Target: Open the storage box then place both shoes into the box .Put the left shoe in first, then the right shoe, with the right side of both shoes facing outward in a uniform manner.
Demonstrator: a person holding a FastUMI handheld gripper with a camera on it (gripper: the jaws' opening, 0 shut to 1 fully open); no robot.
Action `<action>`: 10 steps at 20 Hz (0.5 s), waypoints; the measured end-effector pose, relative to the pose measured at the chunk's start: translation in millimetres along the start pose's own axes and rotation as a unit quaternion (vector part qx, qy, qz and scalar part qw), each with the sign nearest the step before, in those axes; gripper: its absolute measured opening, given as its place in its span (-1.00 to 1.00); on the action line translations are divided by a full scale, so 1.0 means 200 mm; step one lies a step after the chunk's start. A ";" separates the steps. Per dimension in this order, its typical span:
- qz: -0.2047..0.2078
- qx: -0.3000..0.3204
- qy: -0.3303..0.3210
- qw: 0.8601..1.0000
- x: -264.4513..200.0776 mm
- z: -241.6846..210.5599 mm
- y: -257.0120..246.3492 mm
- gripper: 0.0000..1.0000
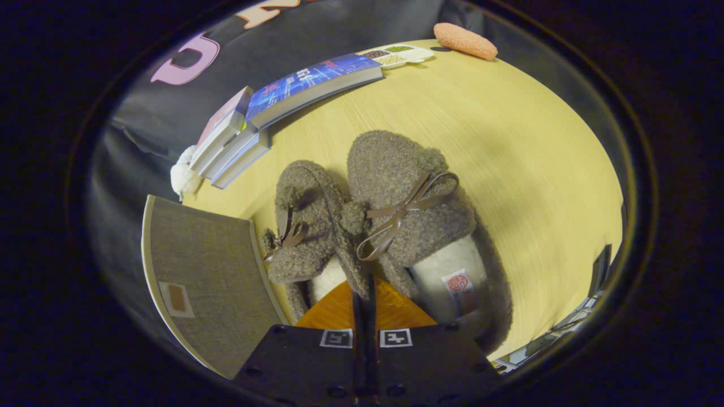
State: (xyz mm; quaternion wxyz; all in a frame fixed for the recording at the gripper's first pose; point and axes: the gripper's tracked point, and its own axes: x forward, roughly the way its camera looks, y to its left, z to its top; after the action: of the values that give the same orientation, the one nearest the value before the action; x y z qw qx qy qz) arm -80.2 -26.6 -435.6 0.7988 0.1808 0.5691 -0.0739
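Note:
Two fuzzy brown shoes with cream lining and brown ribbon bows lie side by side on the yellow wooden table (509,169), toes pointing away from me. The left shoe (305,226) is smaller in view and tilted, leaning toward the grey fabric storage box (209,271). The right shoe (407,209) lies flat, its label showing on the insole. My gripper (365,288) is shut, its fingers pinching the inner side wall of the left shoe where the two shoes meet. The box's grey panel with a small tab lies just left of the fingers; I cannot tell how its lid stands.
Beyond the shoes a stack of books (237,147) and a blue book (311,85) lie along the table's far edge. A white divided dish (399,55) and an orange sponge-like pad (465,40) sit farther back. A white fluffy item (184,175) lies beside the books.

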 end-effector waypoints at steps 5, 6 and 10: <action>0.049 0.013 -0.042 0.998 -0.15 0.07 0.15 -0.93; 0.063 0.019 -0.053 0.996 -0.21 0.11 0.19 -0.93; 0.116 0.017 -0.109 0.987 -0.50 0.27 0.40 -0.93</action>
State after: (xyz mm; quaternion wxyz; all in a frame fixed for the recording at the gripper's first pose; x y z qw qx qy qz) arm -40.9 17.7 -310.3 0.8561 0.2498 0.4523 -0.0099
